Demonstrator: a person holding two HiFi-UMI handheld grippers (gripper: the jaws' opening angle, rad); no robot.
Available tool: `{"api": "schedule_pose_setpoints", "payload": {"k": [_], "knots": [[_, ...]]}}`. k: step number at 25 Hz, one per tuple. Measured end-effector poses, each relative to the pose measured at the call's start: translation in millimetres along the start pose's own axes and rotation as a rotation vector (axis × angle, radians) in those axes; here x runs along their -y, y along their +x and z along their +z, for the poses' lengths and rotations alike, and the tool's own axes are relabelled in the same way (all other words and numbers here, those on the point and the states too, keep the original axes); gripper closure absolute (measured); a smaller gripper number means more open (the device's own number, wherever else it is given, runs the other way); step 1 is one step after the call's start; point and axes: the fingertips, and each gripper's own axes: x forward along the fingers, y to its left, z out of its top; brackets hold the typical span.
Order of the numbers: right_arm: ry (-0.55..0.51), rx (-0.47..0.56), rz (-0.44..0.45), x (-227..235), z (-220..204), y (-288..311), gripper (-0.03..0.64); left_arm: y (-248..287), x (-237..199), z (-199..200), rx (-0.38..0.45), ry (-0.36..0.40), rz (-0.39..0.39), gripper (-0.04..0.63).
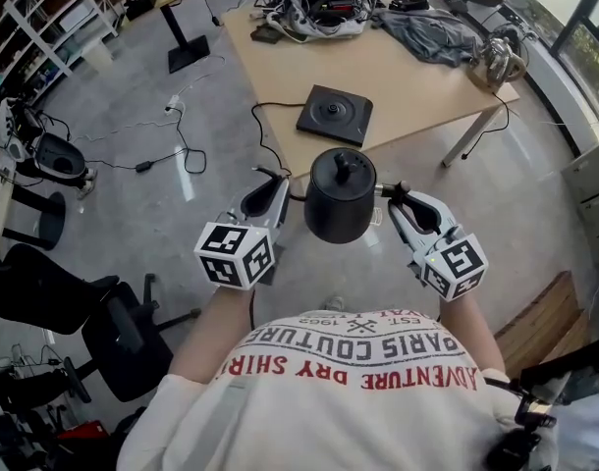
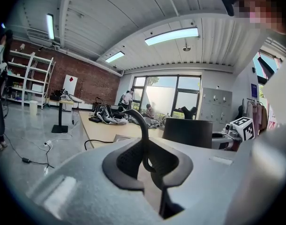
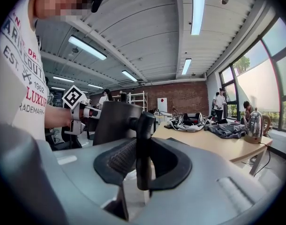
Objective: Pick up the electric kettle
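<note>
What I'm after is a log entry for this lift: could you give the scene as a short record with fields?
kettle: black, off its base, held over the floor
base: bare, on the table
left gripper: shut on the kettle's spout
right gripper: shut on the kettle's handle

Kettle (image 1: 339, 204) is in the air between left gripper (image 1: 272, 179) and right gripper (image 1: 392, 192). Beyond the kettle, its base (image 1: 336, 114) sits on the table (image 1: 432, 91).
</note>
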Motion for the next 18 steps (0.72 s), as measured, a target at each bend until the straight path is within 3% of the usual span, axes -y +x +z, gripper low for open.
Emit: {"api": "schedule_pose_setpoints", "payload": {"k": [18], "knots": [[0.005, 0.035, 0.057, -29, 0, -109, 0.523, -68, 102, -10, 0.037, 0.019, 0.061, 0.561]]}}
